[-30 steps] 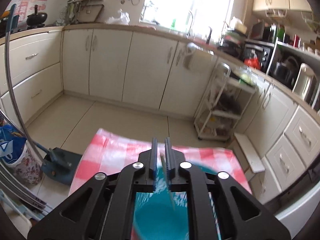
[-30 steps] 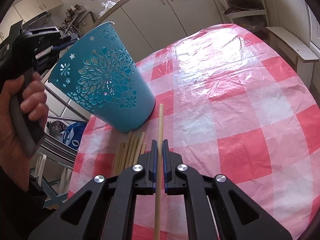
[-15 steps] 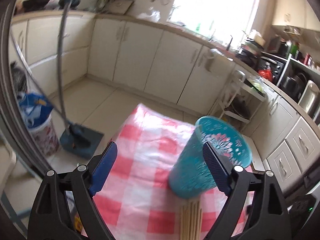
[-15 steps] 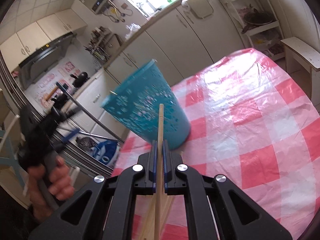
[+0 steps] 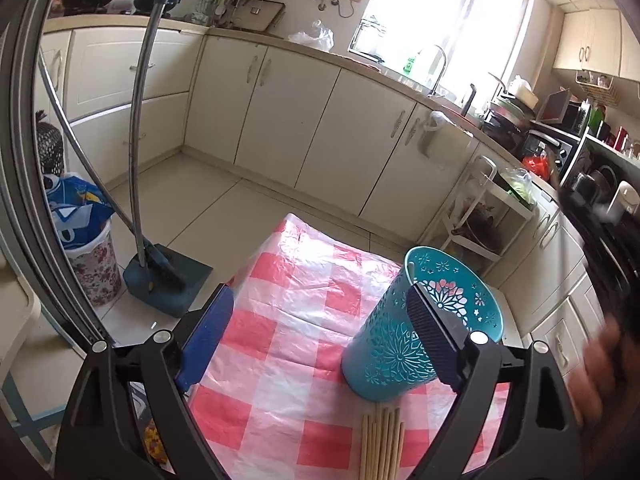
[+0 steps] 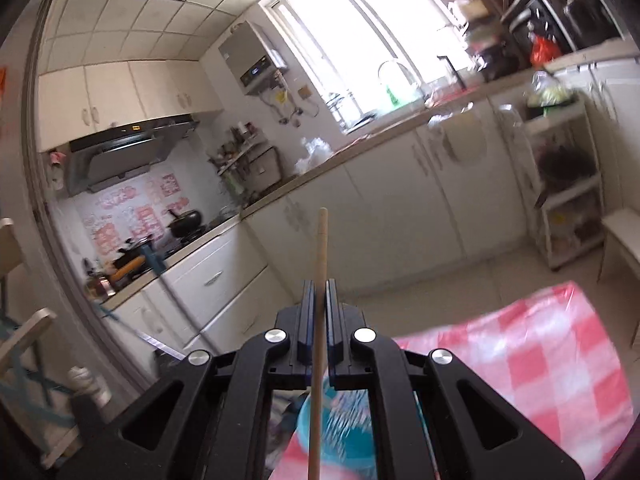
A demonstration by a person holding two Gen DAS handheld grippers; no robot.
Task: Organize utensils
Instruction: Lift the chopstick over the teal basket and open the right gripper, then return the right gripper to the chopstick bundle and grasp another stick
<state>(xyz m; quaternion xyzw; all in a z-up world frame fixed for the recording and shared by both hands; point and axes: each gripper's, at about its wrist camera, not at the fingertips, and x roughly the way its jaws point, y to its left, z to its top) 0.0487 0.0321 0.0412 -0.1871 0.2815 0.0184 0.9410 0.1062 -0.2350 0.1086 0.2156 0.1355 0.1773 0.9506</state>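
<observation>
A teal perforated cup [image 5: 416, 328] stands upright on the red-and-white checked tablecloth [image 5: 304, 320]. Several wooden chopsticks [image 5: 382, 440] lie on the cloth just in front of it. My left gripper [image 5: 320, 340] is open and empty, pulled back from the cup, whose right side sits behind the right finger [image 5: 432, 340]. My right gripper [image 6: 319, 292] is shut on one wooden chopstick [image 6: 321, 248] and holds it raised and pointing up. The cup [image 6: 340, 436] shows blurred below it in the right wrist view.
The table's far and left edges drop to a tiled floor. A blue dustpan with a long handle [image 5: 160, 276] and a flowered bin [image 5: 92, 268] stand on the floor to the left. Cabinets and a white rack [image 5: 480, 216] line the walls.
My left gripper has let go of the cup, opened wide and drawn back. My right gripper has lifted the chopstick off the cloth and tilted it upward over the cup.
</observation>
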